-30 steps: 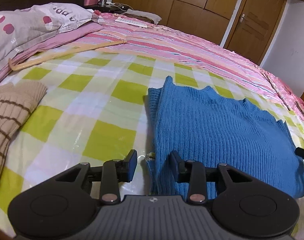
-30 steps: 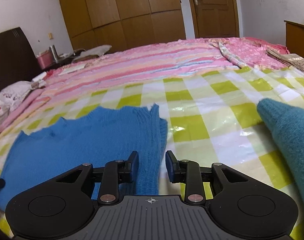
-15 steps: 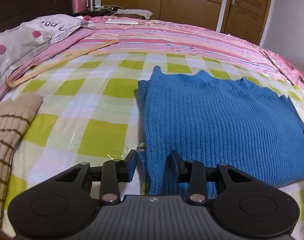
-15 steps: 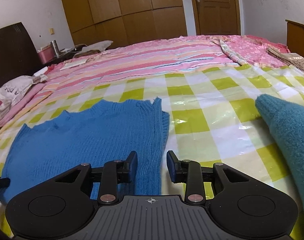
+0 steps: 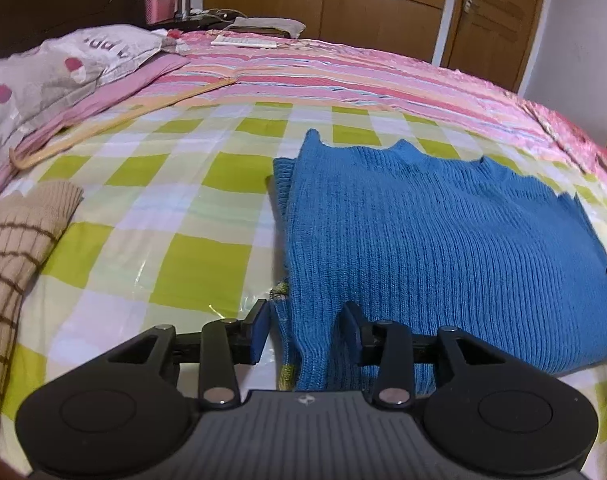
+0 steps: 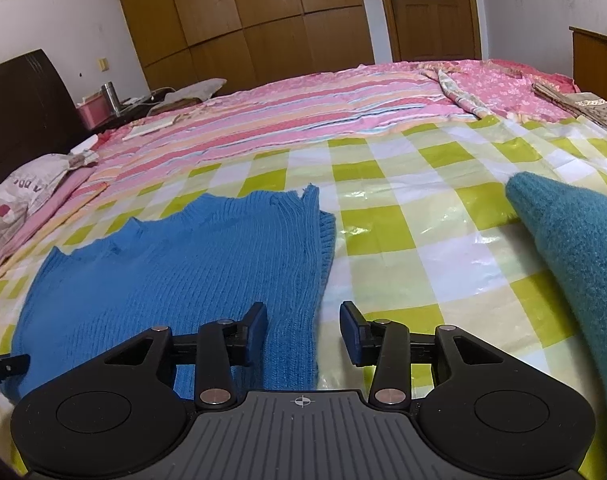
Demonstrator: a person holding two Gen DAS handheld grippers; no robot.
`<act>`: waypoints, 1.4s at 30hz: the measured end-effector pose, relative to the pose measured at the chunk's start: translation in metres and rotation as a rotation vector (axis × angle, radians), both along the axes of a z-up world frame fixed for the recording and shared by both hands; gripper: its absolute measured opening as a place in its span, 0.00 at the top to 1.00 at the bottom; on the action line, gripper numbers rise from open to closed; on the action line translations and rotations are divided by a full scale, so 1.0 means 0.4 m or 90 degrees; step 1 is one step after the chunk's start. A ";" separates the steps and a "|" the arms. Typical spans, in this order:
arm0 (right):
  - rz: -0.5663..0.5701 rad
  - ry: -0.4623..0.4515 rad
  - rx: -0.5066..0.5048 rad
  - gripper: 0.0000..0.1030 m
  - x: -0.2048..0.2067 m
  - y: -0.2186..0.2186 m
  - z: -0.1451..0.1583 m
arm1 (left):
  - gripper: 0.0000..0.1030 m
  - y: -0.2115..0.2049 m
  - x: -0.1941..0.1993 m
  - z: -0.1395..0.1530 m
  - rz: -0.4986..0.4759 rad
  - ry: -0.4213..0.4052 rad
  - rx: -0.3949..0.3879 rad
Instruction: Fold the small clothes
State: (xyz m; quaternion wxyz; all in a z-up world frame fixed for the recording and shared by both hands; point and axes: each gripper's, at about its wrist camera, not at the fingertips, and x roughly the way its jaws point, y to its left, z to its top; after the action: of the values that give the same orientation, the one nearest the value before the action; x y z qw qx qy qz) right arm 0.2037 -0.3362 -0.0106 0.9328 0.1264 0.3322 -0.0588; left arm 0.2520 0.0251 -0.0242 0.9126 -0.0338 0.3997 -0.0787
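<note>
Blue knit sweater [image 5: 443, 240] lying flat on the checked sheet [image 5: 207, 216], a spread gripper at each near corner.

The sweater's left near corner sits between the parted fingers of the left gripper [image 5: 305, 330], which are released and not pinching it; the knit runs ahead and to the right from there. In the right wrist view the sweater [image 6: 175, 272] spreads ahead and to the left of the right gripper [image 6: 303, 330], whose fingers are also wide apart, straddling its right near edge (one over the knit, one over the sheet). Right of this gripper lies a teal garment [image 6: 575, 248]. Left of the left gripper lies a beige striped knit [image 5: 11, 248], with a wooden hanger [image 5: 103, 124] and a pillow [image 5: 55, 68] farther ahead.
</note>
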 end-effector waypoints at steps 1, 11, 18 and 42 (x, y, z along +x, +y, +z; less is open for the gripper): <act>0.001 0.000 0.001 0.60 0.000 -0.001 -0.001 | 0.55 0.006 0.000 -0.002 0.003 0.001 -0.008; 0.011 -0.011 0.038 0.55 -0.022 -0.015 -0.002 | 0.50 0.036 0.001 -0.008 0.014 0.008 -0.081; 0.030 -0.008 0.090 0.52 -0.035 -0.031 -0.017 | 0.50 0.011 -0.016 -0.016 -0.030 0.013 -0.104; 0.025 0.013 -0.003 0.59 -0.032 0.009 0.027 | 0.78 0.034 -0.020 -0.029 -0.009 0.027 -0.174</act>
State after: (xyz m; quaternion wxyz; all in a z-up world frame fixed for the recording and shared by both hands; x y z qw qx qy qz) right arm 0.1908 -0.3327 0.0000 0.9307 0.1174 0.3438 -0.0426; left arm 0.2440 0.0388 -0.0356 0.8904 -0.1568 0.4044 -0.1379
